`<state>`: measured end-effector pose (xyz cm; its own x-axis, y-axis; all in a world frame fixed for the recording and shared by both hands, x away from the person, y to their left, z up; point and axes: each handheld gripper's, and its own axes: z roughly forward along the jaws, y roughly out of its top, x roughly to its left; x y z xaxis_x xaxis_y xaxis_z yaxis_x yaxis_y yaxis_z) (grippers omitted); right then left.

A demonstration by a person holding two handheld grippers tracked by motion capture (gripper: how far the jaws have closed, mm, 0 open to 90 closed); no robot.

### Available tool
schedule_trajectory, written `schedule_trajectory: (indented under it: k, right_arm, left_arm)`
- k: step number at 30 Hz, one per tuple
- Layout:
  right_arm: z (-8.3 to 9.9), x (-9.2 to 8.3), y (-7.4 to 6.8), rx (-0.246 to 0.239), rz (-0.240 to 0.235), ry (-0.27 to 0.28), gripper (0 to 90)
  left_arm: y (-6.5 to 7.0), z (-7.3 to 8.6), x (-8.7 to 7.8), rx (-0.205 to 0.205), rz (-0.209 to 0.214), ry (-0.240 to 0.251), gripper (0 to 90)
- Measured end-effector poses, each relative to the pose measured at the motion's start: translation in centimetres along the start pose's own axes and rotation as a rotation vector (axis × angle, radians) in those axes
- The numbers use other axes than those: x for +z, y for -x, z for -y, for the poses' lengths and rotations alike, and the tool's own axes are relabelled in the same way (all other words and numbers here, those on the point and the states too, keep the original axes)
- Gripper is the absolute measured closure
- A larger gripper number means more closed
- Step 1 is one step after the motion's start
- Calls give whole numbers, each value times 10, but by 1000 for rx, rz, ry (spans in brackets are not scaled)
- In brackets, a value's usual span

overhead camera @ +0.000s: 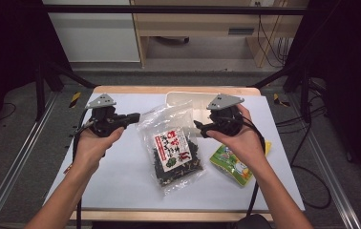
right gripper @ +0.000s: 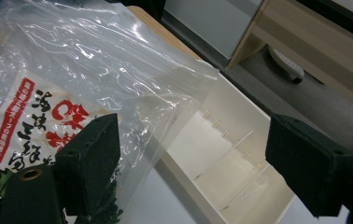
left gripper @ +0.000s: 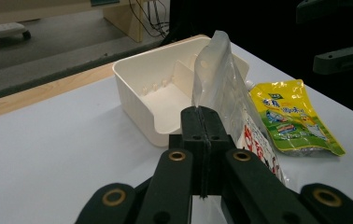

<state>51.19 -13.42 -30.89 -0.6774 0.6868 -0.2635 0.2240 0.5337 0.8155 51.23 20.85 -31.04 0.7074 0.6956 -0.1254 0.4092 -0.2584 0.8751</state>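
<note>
Pinching the top corner of the clear seaweed bag (overhead camera: 173, 148) in my left gripper (overhead camera: 133, 117), I have its jaws pressed tight together on the plastic (in the left gripper view the film stands up right off the closed tips), so the bag hangs lifted at that corner while its heavy lower end trails on the white table (overhead camera: 121, 176). I judge I'm holding it this way to carry it over to the cream divided bin (left gripper: 139, 95) just behind it. My right gripper (overhead camera: 198, 129) has its jaws spread wide and grips nothing; the bag's loose upper film drapes in front of the left jaw in the right gripper view, with the bin showing through the gap between the jaws. So the bag lies between my two grippers, held at the left one and just beside the right. The yellow-green packet (overhead camera: 231, 163) lies flat under my right wrist, apart from the bag.
</note>
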Motion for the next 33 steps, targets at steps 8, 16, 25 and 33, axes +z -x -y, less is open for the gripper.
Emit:
schedule_trajectory:
  k: [8,16,25,33]
  right_arm:
    - [-11,-3,16,-30,-36,-20,131]
    - [-19,-6,24,-47,-30,-24,147]
    - [-18,-12,26,-64,-44,-18,162]
    - [-22,-14,31,-84,-76,-20,159]
  left_arm:
    - [2,-19,11,23,31,-8,899]
    - [5,-34,21,33,61,-15,899]
    - [15,-43,22,62,74,-13,899]
    - [24,-49,21,75,97,-1,899]
